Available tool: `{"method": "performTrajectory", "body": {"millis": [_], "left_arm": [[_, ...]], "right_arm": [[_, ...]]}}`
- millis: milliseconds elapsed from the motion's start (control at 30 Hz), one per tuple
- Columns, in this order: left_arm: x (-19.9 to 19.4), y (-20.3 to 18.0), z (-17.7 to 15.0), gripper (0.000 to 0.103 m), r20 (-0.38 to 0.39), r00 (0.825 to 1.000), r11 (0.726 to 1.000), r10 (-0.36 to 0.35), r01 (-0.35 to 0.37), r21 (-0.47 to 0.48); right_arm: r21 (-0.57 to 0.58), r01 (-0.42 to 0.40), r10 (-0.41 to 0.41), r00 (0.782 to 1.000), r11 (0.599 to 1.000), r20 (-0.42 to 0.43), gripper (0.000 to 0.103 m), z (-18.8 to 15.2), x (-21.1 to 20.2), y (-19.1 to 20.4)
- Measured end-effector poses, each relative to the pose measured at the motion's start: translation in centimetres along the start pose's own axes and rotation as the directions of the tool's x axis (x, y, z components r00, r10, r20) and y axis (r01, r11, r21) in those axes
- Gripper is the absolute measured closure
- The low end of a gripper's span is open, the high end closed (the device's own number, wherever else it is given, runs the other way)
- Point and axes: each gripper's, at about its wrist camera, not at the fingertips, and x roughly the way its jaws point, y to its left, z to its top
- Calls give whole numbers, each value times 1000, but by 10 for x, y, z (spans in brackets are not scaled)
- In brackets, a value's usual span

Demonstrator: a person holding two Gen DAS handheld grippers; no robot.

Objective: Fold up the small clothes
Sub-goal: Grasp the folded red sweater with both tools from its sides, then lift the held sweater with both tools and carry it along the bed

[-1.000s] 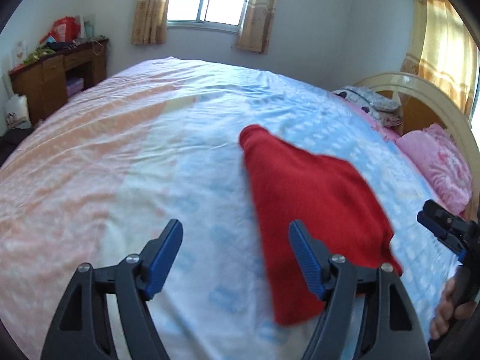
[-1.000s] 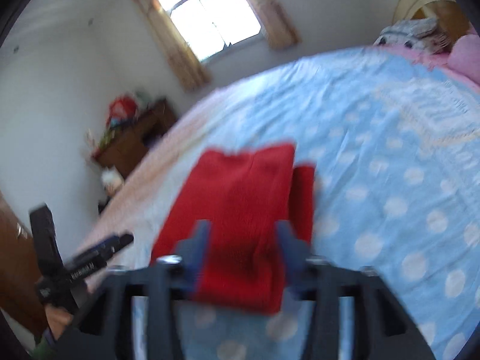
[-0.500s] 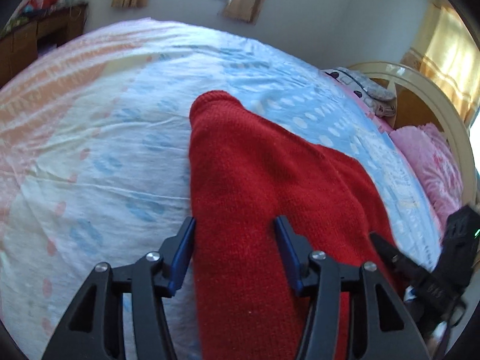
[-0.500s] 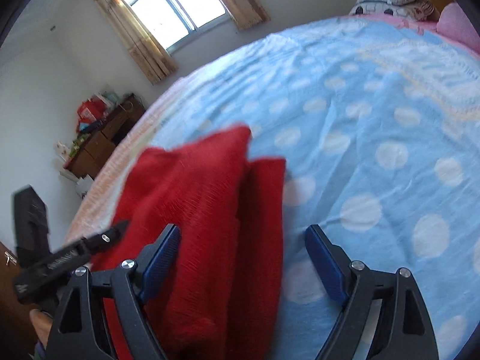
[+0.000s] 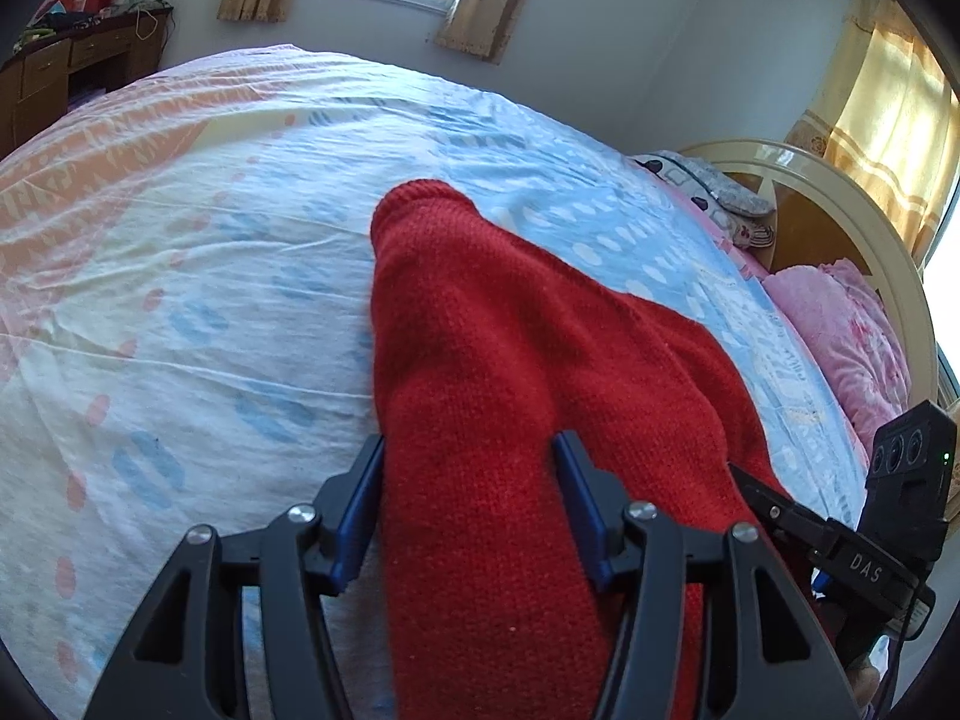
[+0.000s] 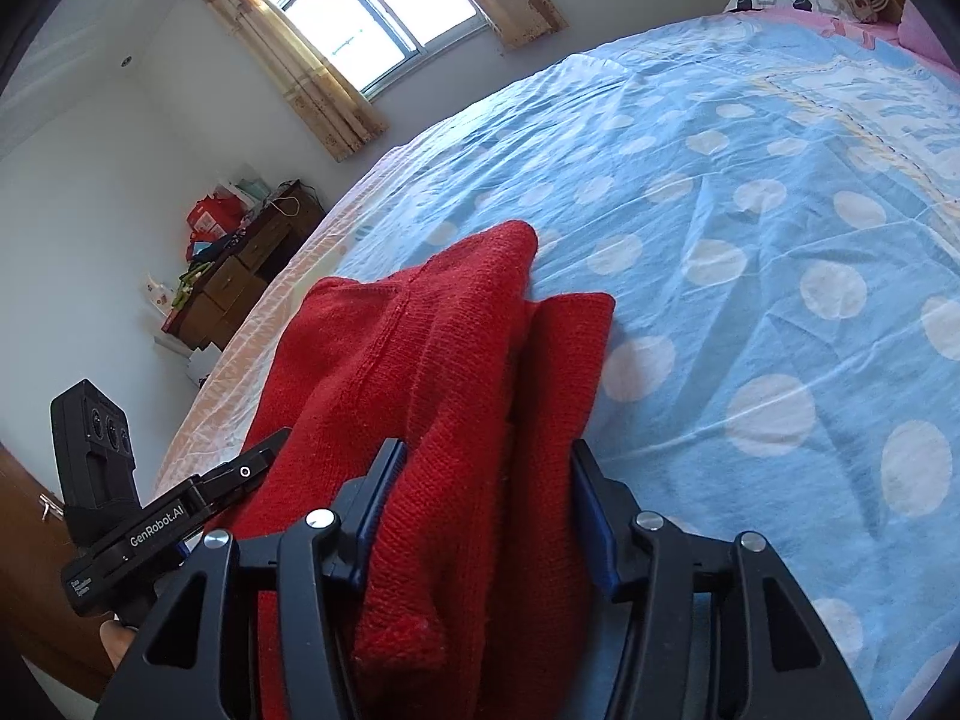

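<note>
A red knitted sweater (image 5: 510,372) lies folded lengthwise on the bed, its far end reaching toward the middle. My left gripper (image 5: 468,498) has its blue-padded jaws closed against both sides of the near left part of the sweater. My right gripper (image 6: 486,504) grips the near right part of the same sweater (image 6: 432,348), where two layers bunch between the pads. Each gripper shows at the edge of the other's view: the right one (image 5: 840,546) and the left one (image 6: 180,510).
The bed sheet (image 5: 180,276) is white, pink and blue with dots (image 6: 750,240). Pink pillows (image 5: 852,336) and a cream headboard (image 5: 840,198) lie to the right. A wooden desk (image 5: 72,72) with clutter stands by the far wall under the window.
Both grippers came down onto the near end of the sweater and narrowed their jaws onto the cloth. One second ago the left gripper was wide open above the sheet.
</note>
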Motion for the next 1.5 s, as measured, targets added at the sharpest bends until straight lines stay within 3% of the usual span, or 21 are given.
{"method": "performTrajectory", "body": {"millis": [267, 467, 733, 800, 1000, 1200, 1500], "left_arm": [[1, 0, 1, 45, 3, 1000, 1000, 6, -6, 6], [1, -5, 0, 50, 12, 1000, 999, 24, -25, 34], [2, -11, 2, 49, 9, 998, 996, 58, -58, 60], [1, -13, 2, 54, 9, 997, 995, 70, -71, 72], [-18, -30, -8, 65, 29, 988, 977, 154, -157, 144], [-51, -21, -20, 68, 4, 993, 989, 117, -117, 88], [-117, -30, -42, 69, 81, 977, 970, 197, -206, 127]], "right_arm": [[-19, 11, -11, 1000, 1000, -4, 49, 4, 7, 4], [-73, 48, -48, 999, 996, 4, 57, 2, 7, 14], [-28, 11, -12, 999, 1000, -31, 54, 7, 12, 5], [-40, 32, -33, 999, 999, -30, 54, 7, 12, 9], [-70, 151, -151, 988, 986, 18, 69, -4, -2, 38], [-36, 95, -94, 995, 995, 36, 71, -23, -39, 53], [-81, 23, -17, 997, 996, 74, 79, -59, -89, 108]]}}
